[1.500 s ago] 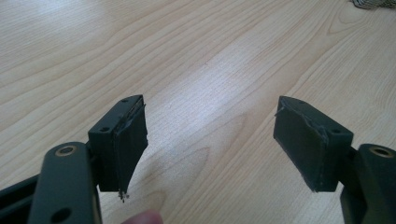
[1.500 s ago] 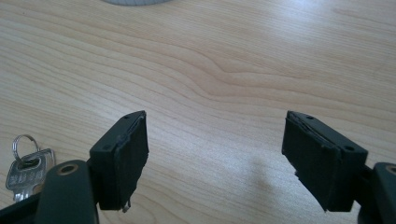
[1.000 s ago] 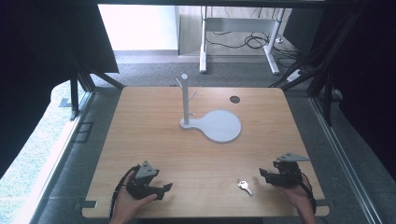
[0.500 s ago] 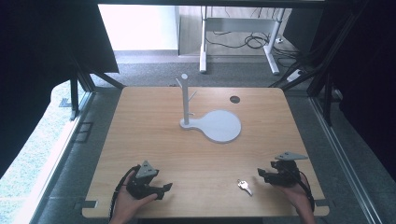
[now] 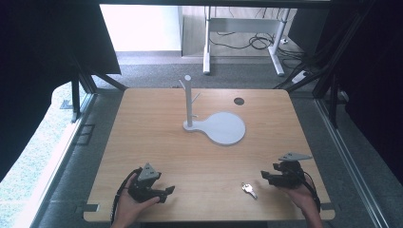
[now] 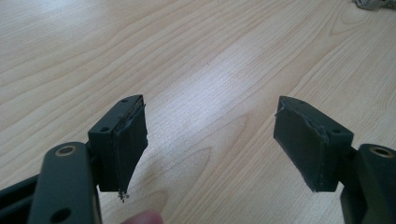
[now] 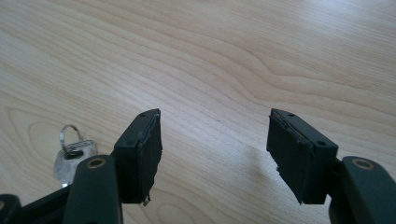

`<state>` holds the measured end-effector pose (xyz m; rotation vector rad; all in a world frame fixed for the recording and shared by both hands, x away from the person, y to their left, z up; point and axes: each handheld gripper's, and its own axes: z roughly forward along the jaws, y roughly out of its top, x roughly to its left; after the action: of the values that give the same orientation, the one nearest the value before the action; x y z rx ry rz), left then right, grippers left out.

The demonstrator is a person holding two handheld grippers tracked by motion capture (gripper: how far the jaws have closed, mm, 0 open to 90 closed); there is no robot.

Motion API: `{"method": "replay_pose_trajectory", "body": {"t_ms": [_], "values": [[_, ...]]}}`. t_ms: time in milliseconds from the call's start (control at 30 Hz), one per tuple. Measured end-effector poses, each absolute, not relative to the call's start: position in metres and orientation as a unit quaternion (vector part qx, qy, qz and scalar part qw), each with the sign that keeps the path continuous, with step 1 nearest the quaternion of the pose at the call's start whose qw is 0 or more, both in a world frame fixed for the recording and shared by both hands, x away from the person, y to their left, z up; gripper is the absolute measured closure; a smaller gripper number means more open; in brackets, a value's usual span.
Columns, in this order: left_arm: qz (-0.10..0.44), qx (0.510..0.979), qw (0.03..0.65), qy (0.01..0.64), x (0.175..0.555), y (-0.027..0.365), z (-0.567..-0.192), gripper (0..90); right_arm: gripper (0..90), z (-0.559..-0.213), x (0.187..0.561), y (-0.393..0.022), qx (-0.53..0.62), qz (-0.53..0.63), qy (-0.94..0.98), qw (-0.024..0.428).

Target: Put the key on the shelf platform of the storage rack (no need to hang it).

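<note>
A small silver key on a ring (image 5: 248, 189) lies flat on the wooden table near the front edge; in the right gripper view the key (image 7: 72, 151) sits left of and behind the left jaw. My right gripper (image 5: 264, 175) rests low over the table just right of the key, open. Its jaws have just been closing a little, with only bare wood between them (image 7: 215, 140). My left gripper (image 5: 168, 191) is at the front left, held in a hand, open over bare wood (image 6: 210, 140). A white peg stand (image 5: 188, 99) with a round base plate (image 5: 223, 128) stands mid-table.
A dark round hole (image 5: 239, 101) is set in the table's far right part. The table's front edge (image 5: 204, 221) runs close below both hands. A desk frame and cables (image 5: 252, 40) lie on the floor beyond the table.
</note>
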<state>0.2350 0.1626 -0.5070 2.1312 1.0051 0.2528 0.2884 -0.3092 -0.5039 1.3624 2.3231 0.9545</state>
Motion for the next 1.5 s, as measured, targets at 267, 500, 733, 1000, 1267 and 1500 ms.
{"method": "replay_pose_trajectory", "body": {"t_ms": [267,500,733,1000,1267,1500], "values": [[0.095,0.834,0.377,0.391,0.235,0.164,-0.506,26.0,40.7,-0.485,0.294,-0.298,0.449,0.294,0.835,0.125],[0.09,0.837,0.376,0.388,0.235,0.162,-0.508,26.0,43.3,-0.468,0.304,-0.288,0.437,0.259,0.856,0.099],[0.087,0.838,0.375,0.386,0.234,0.161,-0.508,26.0,45.2,-0.456,0.312,-0.273,0.417,0.235,0.873,0.087],[0.087,0.837,0.377,0.388,0.234,0.162,-0.507,25.9,47.6,-0.45,0.32,-0.257,0.396,0.205,0.892,0.071],[0.083,0.84,0.374,0.383,0.234,0.161,-0.507,25.8,48.9,-0.453,0.322,-0.247,0.387,0.184,0.901,0.06],[0.082,0.843,0.373,0.378,0.234,0.16,-0.508,25.6,50.6,-0.453,0.322,-0.242,0.381,0.176,0.906,0.047]]}}
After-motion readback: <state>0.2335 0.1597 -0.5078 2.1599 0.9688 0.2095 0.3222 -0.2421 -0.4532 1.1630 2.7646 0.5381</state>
